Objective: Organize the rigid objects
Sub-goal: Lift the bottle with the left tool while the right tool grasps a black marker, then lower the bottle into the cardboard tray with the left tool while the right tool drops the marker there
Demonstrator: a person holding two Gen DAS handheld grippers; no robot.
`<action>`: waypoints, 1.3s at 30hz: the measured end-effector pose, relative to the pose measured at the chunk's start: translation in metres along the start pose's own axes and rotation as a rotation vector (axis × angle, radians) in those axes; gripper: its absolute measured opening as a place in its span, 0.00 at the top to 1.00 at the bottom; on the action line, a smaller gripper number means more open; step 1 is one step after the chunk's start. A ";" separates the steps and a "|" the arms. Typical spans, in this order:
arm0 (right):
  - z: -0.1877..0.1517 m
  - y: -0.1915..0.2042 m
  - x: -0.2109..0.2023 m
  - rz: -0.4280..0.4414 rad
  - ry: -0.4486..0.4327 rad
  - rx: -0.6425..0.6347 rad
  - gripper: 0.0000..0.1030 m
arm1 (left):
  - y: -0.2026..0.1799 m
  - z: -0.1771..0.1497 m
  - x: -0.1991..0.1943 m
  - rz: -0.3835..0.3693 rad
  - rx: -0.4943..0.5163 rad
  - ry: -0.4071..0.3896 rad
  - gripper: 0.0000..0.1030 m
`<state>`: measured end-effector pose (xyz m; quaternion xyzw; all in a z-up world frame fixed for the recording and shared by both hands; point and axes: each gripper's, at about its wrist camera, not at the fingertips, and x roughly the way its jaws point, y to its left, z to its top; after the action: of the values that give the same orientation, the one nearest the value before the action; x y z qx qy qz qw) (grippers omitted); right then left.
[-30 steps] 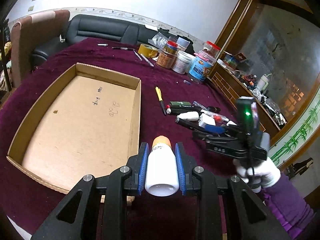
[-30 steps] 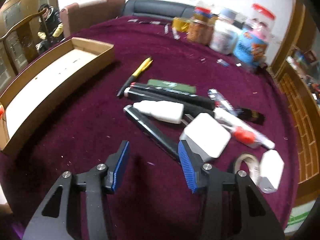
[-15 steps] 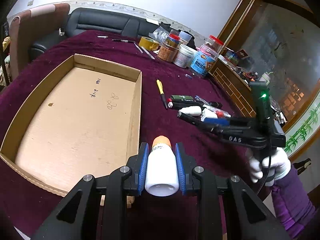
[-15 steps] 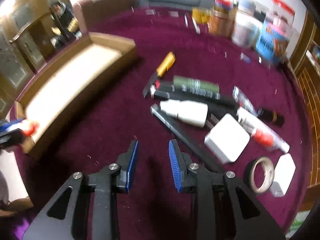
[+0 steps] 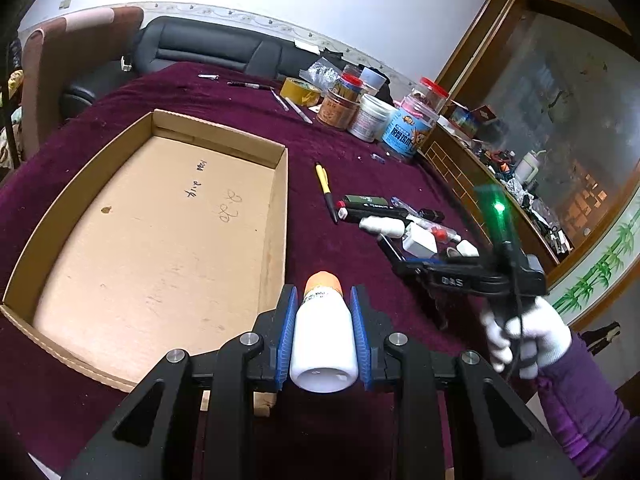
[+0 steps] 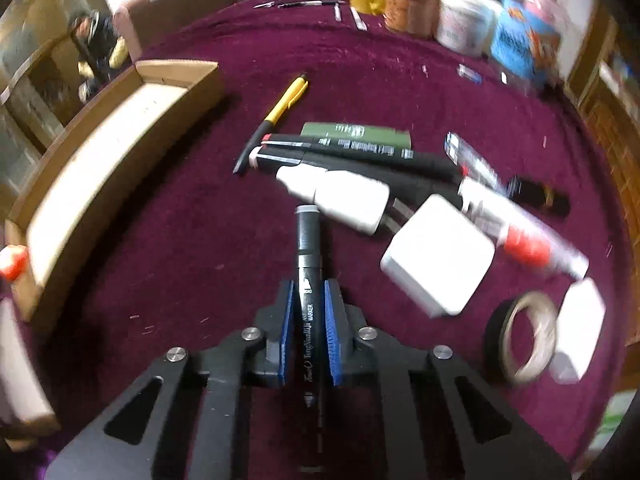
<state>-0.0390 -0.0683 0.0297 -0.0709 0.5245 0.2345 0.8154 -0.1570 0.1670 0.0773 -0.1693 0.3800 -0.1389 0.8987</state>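
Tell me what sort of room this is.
Probably a home living room used as a work spot: a black leather sofa behind a table under a maroon cloth, a wooden cabinet full of clutter, and snack jars.

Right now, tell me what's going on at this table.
A person is sorting loose items from a maroon tablecloth into a shallow cardboard box, with a gripper in each hand. The left gripper is clamped on a white bottle with an orange cap, held near the box's corner. The right gripper has shut on a black art marker at the edge of the pile of pens, chargers and tape. The box holds nothing yet.
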 end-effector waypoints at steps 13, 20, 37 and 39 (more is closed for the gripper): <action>-0.007 0.042 -0.054 0.560 -0.131 0.178 0.88 | 0.027 0.023 -0.016 -0.003 -0.057 -0.034 0.78; 0.041 0.102 -0.055 0.699 -0.127 0.130 0.88 | 0.045 0.060 -0.017 0.058 -0.032 -0.072 0.78; 0.107 0.088 0.047 0.410 -0.059 0.381 0.88 | 0.118 0.111 0.129 0.055 -0.278 0.140 0.78; 0.108 0.090 0.043 0.361 -0.069 0.359 0.88 | 0.121 0.111 0.134 0.050 -0.307 0.132 0.77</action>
<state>0.0235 0.0629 0.0502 0.1777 0.5336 0.2818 0.7774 0.0284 0.2482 0.0151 -0.2856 0.4589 -0.0676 0.8386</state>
